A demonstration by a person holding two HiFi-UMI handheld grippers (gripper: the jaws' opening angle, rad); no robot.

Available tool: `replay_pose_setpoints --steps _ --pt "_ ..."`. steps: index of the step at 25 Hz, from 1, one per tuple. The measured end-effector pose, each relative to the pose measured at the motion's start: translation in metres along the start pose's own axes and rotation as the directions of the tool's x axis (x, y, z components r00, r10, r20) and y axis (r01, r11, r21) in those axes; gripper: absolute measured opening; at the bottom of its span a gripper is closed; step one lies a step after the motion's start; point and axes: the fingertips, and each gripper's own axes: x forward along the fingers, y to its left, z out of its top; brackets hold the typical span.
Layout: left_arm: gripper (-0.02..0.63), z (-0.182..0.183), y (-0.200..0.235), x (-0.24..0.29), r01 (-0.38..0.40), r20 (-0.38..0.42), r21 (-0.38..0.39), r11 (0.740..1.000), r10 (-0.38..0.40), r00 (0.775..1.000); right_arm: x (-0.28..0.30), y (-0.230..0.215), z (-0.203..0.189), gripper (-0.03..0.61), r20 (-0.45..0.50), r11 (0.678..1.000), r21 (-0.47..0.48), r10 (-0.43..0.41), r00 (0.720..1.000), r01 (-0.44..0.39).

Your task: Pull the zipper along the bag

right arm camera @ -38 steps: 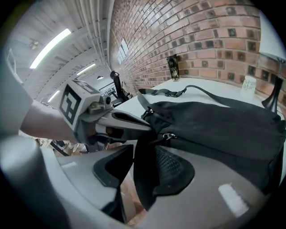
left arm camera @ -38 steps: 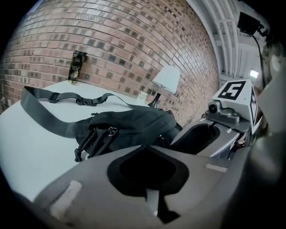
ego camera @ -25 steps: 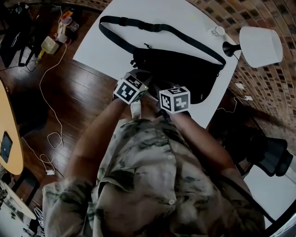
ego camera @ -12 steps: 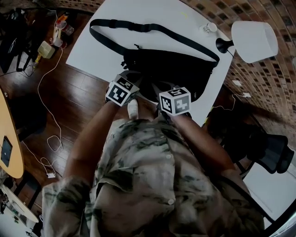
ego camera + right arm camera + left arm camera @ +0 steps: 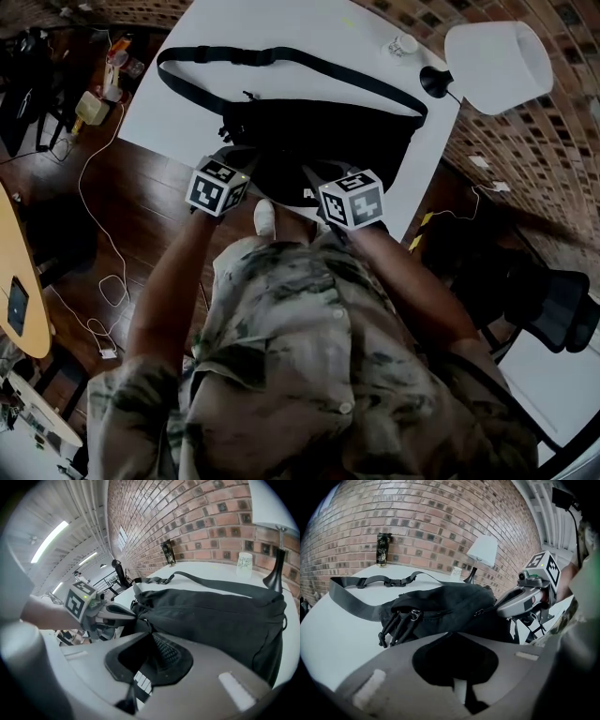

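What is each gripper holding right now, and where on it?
The left gripper pinches the black bag at its left end; the right gripper looks shut on the zipper pull, further right.

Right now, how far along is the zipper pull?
Done: left gripper and right gripper both grip the bag at its near edge. In hand: the zipper slider sits by the right gripper's tip. Left: the pull along the bag; how much is zipped is unclear.

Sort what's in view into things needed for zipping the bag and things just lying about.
For the job: bag, zipper pull, left gripper, right gripper.
Lying about: lamp, white cup, dark can.
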Motion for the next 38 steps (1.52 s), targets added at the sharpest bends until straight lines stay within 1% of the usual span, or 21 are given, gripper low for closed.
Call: replay_pose_setpoints --steps 7,13,18,25,38 --pt "0.000 -0.003 0.004 -0.002 -0.064 -0.004 -0.052 0.997 0.064 0.998 -0.017 -0.016 -0.008 0.025 -0.002 0.999 -0.036 0.030 1.000 -0.030" --pt "0.000 -0.006 0.007 -0.001 -0.105 0.000 -0.093 0.990 0.105 0.994 -0.036 -0.037 -0.013 0.025 0.001 0.998 -0.052 0.038 0.999 -0.038" --pt "0.000 -0.006 0.009 -0.004 -0.156 -0.021 -0.085 0.984 0.155 0.988 -0.048 -0.053 -0.017 0.025 0.008 0.998 -0.047 0.041 0.999 -0.040" --pt "0.000 -0.005 0.011 -0.006 -0.203 -0.033 -0.084 0.976 0.201 0.979 -0.061 -0.076 -0.024 0.025 0.019 0.998 -0.038 0.041 0.999 -0.040" --pt "0.001 -0.008 0.013 -0.008 -0.281 -0.082 -0.086 0.956 0.274 0.958 -0.080 -0.118 -0.039 0.025 0.035 0.999 -0.004 0.045 0.998 -0.045"
